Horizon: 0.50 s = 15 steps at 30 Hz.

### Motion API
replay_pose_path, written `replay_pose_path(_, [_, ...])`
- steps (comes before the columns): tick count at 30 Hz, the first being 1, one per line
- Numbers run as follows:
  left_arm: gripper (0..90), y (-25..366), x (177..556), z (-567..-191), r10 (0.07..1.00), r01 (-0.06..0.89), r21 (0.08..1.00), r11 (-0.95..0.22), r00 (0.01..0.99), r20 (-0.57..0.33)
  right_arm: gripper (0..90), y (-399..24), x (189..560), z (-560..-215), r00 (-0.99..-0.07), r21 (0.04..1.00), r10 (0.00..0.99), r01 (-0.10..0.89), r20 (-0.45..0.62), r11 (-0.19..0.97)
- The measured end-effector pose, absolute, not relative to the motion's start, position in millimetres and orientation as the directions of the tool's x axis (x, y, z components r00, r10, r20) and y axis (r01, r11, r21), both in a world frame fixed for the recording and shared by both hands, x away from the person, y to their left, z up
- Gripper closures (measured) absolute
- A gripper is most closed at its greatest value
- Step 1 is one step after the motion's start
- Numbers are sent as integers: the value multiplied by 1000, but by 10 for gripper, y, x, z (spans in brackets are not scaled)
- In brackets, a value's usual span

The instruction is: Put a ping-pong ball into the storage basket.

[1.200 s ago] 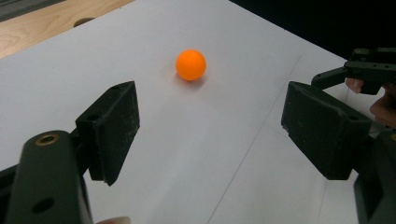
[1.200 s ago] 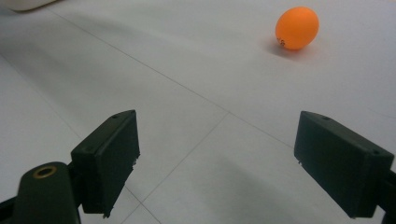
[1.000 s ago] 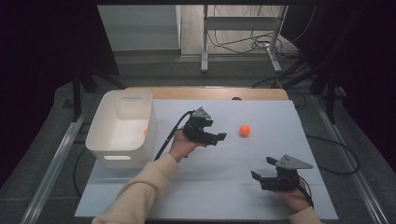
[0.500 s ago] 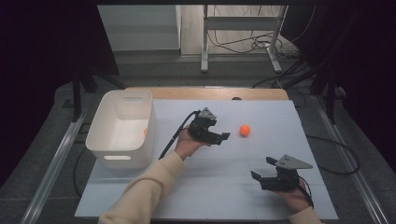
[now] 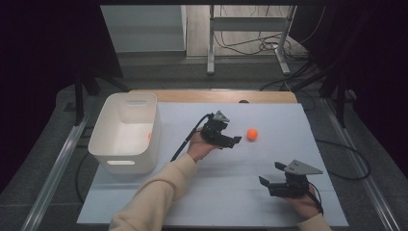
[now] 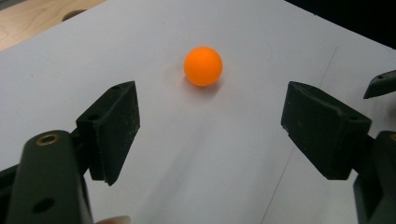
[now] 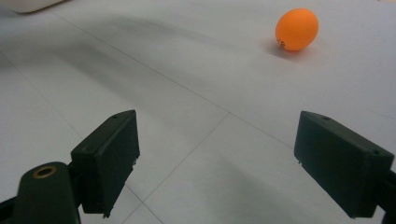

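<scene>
Orange ball (image 5: 252, 134) resting on the white tabletop (image 5: 240, 192), toward the far middle, nothing touching it. Just beside the ball, on its near-left in the high view: left gripper (image 5: 234, 141), held above the sheet in a hand (image 5: 199, 147) with a cream sleeve (image 5: 154, 197). Jaws apart, pointing at the ball with nothing between them. Through the left gripper view, ball (image 6: 203, 66) ahead of the two black pads (image 6: 114, 126), roughly centred in the gap but beyond the tips, a small shadow under it.

Right gripper (image 5: 272, 174) low at the near right of the tabletop, well apart from the ball, grey three-cornered plate on top. Jaws wide apart too, holding nothing. In the right gripper view, ball (image 7: 297, 29) far off at upper right, bare white sheet between the pads (image 7: 109, 158).

White bin (image 5: 126, 132) with cut-out handles standing at the left edge of the tabletop, upright, well apart from the ball. A small orange spot showing on its inner right wall; too small to identify.
</scene>
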<state>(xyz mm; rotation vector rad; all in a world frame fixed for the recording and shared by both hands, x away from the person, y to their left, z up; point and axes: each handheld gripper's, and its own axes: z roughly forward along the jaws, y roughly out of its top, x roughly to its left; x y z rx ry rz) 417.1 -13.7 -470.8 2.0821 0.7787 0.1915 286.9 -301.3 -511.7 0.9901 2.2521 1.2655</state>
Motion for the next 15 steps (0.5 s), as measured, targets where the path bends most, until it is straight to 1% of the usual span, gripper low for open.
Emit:
replay_pose_path(6, [205,-189,4238,-4756,613,487,777,-398,772,-169,145,-3031,2856,-5105,-678,857,735,388,15,341])
replay_pose_path(15, [205,-279,4332,-4824,623,499,763,-410,764,-165,145,-3027,2857,-5110,-679,854,734,390,16,343])
